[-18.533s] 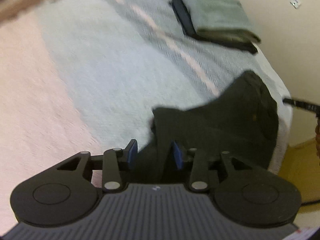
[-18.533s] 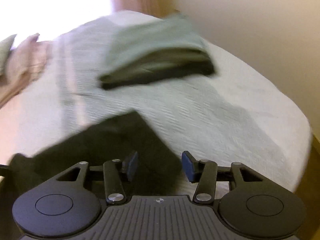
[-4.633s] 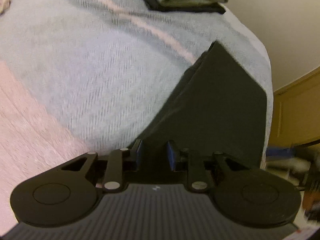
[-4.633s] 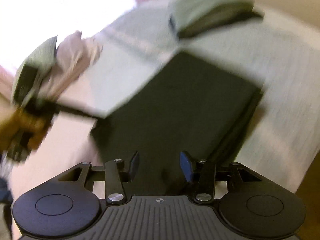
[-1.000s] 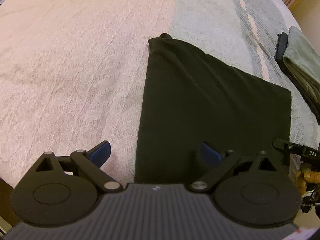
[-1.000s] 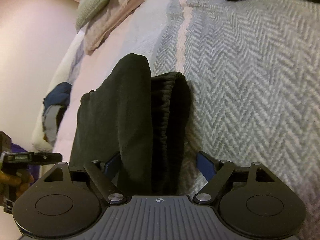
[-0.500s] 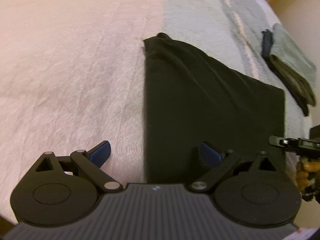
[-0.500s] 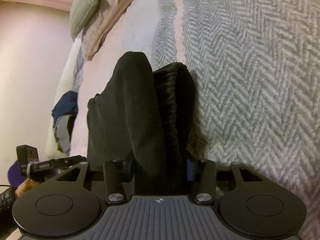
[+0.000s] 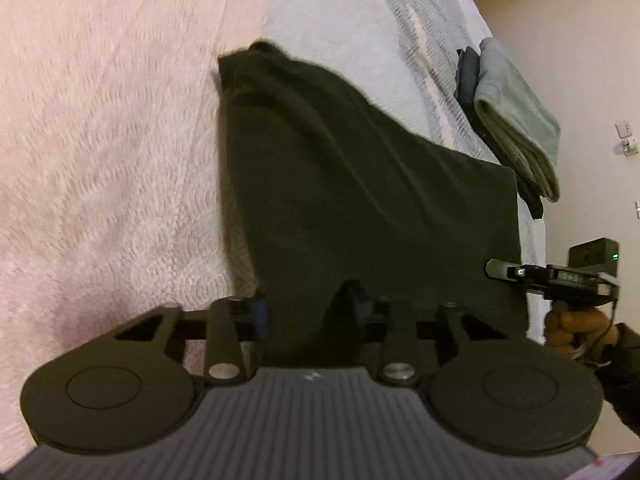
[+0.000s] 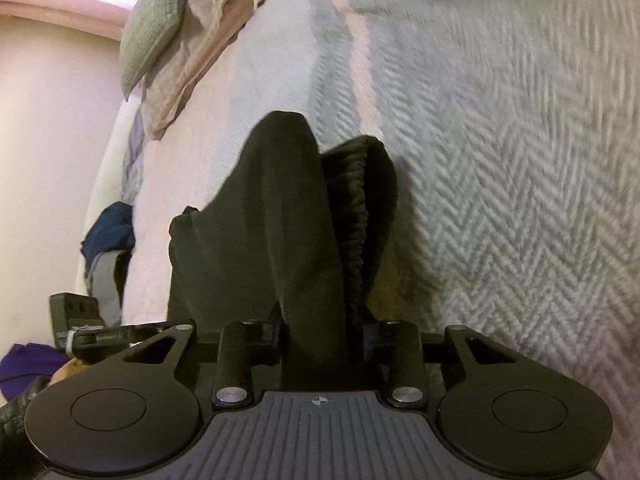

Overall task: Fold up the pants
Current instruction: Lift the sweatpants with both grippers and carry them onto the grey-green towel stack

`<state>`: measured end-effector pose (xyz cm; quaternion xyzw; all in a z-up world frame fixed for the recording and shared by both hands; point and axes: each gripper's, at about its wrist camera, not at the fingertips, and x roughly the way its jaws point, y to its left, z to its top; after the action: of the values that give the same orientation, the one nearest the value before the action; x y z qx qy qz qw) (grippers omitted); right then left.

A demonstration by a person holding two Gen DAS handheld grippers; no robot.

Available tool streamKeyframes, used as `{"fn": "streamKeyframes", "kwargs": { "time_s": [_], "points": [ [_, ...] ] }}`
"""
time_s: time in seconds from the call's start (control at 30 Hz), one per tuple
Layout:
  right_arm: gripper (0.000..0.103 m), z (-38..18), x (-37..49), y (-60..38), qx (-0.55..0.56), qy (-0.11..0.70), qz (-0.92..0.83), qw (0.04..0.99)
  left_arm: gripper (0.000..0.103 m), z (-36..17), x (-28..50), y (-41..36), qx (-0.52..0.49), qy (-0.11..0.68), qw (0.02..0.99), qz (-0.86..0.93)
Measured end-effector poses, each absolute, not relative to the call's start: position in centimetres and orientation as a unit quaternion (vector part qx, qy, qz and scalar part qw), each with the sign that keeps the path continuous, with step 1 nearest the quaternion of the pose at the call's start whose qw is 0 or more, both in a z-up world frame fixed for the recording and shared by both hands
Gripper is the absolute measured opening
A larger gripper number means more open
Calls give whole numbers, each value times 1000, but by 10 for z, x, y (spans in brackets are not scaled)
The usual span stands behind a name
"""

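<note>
Black pants (image 9: 360, 184) lie folded into a broad dark panel on the bed, narrowing toward the far end. My left gripper (image 9: 308, 308) is shut on the near edge of the cloth, near its left corner. In the right wrist view the same black pants (image 10: 280, 216) rise as a doubled fold, with the gathered waistband (image 10: 360, 208) on the right. My right gripper (image 10: 322, 336) is shut on that fold. The other hand-held gripper (image 9: 556, 276) shows at the right of the left wrist view, held by a hand.
The bed has a pink quilt (image 9: 100, 120) and a grey herringbone blanket (image 10: 520, 160). Folded grey-green and dark clothes (image 9: 516, 120) are stacked near the far edge. A pillow (image 10: 156, 20) and crumpled pink cloth lie at the head. Blue clothing (image 10: 108, 228) hangs off the left side.
My left gripper has gone from open to shut on the pants' near edge. The right gripper stays shut on the waistband fold, and both have lifted the cloth slightly.
</note>
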<state>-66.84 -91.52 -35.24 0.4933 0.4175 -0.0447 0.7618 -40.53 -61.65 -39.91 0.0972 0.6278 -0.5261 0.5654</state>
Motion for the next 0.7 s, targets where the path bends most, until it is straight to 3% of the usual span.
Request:
{"fn": "streamKeyframes", "kwargs": {
  "time_s": [0.4, 0.7],
  "points": [
    [28, -246, -678, -915, 475, 378, -104, 788, 21, -286, -412, -655, 128, 563, 576, -579],
    [28, -168, -721, -984, 479, 299, -194, 802, 21, -213, -455, -797, 172, 493, 533, -665]
  ]
}}
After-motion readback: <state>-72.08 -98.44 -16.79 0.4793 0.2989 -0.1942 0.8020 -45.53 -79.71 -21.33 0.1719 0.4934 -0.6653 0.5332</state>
